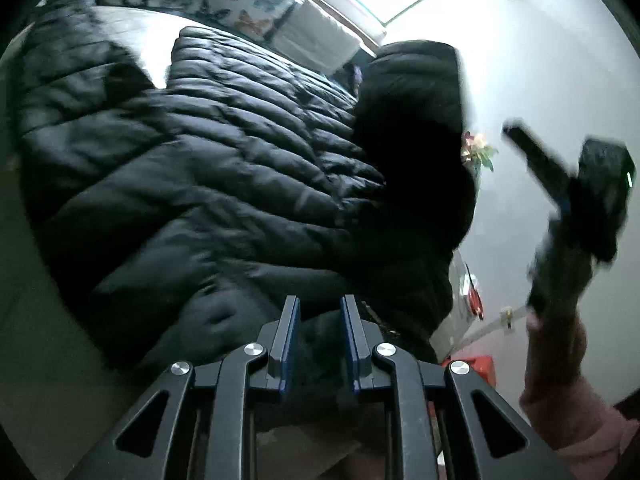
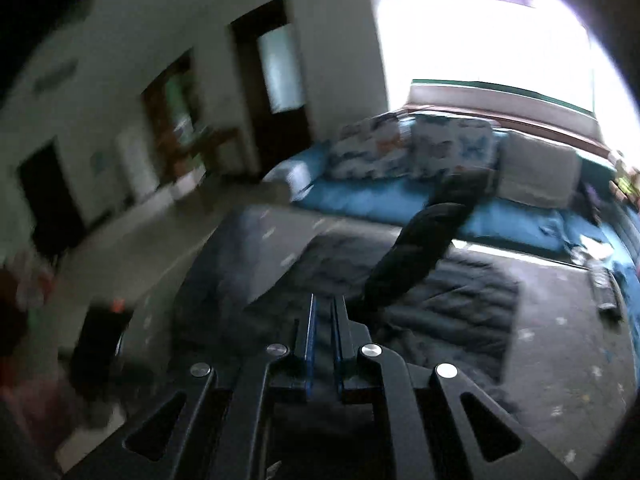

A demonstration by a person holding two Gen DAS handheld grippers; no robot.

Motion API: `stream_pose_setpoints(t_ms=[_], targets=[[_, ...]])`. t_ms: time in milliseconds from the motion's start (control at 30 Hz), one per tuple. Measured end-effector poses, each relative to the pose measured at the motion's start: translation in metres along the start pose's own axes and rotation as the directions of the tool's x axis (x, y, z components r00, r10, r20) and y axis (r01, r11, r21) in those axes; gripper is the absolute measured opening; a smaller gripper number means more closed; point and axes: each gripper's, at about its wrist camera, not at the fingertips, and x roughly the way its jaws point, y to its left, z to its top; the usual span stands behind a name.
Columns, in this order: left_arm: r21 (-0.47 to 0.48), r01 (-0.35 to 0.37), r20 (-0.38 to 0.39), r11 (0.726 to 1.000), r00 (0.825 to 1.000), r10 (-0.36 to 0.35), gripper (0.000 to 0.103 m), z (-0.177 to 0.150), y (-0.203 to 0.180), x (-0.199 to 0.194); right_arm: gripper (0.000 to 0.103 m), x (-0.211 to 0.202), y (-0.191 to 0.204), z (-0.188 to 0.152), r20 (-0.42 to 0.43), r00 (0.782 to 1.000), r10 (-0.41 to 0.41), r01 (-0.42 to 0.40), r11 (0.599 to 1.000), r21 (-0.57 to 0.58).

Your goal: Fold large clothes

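A: Starting on the left of the left wrist view: what fills it?

B: A black quilted puffer jacket (image 1: 192,184), spread flat across a pale table (image 1: 120,20). Part of it (image 1: 412,160) rises in a dark hump toward the middle.

A: And the left gripper (image 1: 319,344)?

B: Its blue-padded jaws stand a little apart over the jacket's near hem, with dark fabric between them (whether the pads press on it I cannot tell).

A: Further right?

B: The right gripper (image 1: 576,216), blurred, carried in the air by a hand in a pink sleeve (image 1: 568,396) against a white wall.

A: In the right wrist view?

B: Blurred too. Doorways left, then a blue sofa (image 2: 360,196) with butterfly cushions (image 2: 452,148) under a bright window. The right gripper (image 2: 323,328) has its jaws drawn together with nothing between them, above the jacket (image 2: 440,304), one sleeve (image 2: 420,248) sticking up.
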Motion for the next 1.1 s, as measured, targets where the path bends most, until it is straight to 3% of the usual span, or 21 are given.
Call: stream_pose_setpoints(t_ms=[200, 333, 433, 467, 500, 533, 567, 600, 700, 900, 1000, 1100], targets=[[-0.045, 0.020, 0.006, 0.999, 1.000, -0.020, 0.023, -0.014, 0.018, -0.010, 0.010, 0.056, 0.073, -0.061, -0.198, 0.980, 0.035, -0.065, 0.987, -0.148], [-0.062, 0.027, 0.029, 0.998, 0.999, -0.026, 0.023, -0.013, 0.020, -0.016, 0.010, 0.043, 0.075, -0.071, -0.213, 0.977, 0.026, -0.067, 0.981, -0.185], [-0.088, 0.051, 0.078, 0.995, 0.996, -0.045, 0.023, -0.003, 0.018, -0.022, 0.013, 0.020, 0.061, -0.072, -0.171, 0.983, -0.063, 0.030, 0.981, -0.190], [-0.098, 0.062, 0.088, 0.993, 0.995, -0.053, 0.023, 0.001, 0.019, -0.023, 0.022, 0.012, 0.047, -0.073, -0.156, 0.982, -0.105, 0.076, 0.981, -0.180], [-0.119, 0.076, 0.103, 0.990, 0.993, -0.064, 0.032, 0.008, 0.018, -0.022, 0.029, 0.006, 0.034, -0.074, -0.151, 0.978, -0.142, 0.117, 0.980, -0.162], [-0.142, 0.085, 0.117, 0.986, 0.991, -0.068, 0.050, 0.015, 0.019, -0.022, 0.045, 0.002, 0.030, -0.074, -0.143, 0.974, -0.175, 0.154, 0.977, -0.147], [-0.164, 0.095, 0.135, 0.982, 0.988, -0.073, 0.060, 0.023, 0.018, -0.022, 0.053, -0.006, 0.015, -0.078, -0.133, 0.967, -0.216, 0.200, 0.972, -0.121], [-0.182, 0.116, 0.170, 0.976, 0.982, -0.085, 0.070, 0.030, 0.018, -0.022, 0.053, -0.011, 0.005, -0.083, -0.136, 0.961, -0.242, 0.230, 0.968, -0.099], [-0.205, 0.130, 0.215, 0.970, 0.973, -0.085, 0.073, 0.048, 0.023, -0.024, 0.053, -0.025, -0.023, -0.095, -0.136, 0.942, -0.307, 0.304, 0.952, -0.045], [-0.294, -0.034, 0.207, 0.955, 0.973, 0.099, 0.076, 0.076, 0.042, -0.015, 0.053, -0.047, -0.063, -0.119, -0.137, 0.909, -0.393, 0.404, 0.913, 0.063], [-0.362, -0.014, 0.170, 0.932, 0.982, 0.081, 0.076, 0.086, 0.057, 0.003, 0.053, -0.048, -0.081, -0.133, -0.153, 0.894, -0.422, 0.438, 0.894, 0.095], [-0.373, 0.001, 0.164, 0.928, 0.984, 0.065, 0.076, 0.094, 0.062, 0.017, 0.053, -0.049, -0.092, -0.142, -0.166, 0.880, -0.444, 0.465, 0.878, 0.115]])
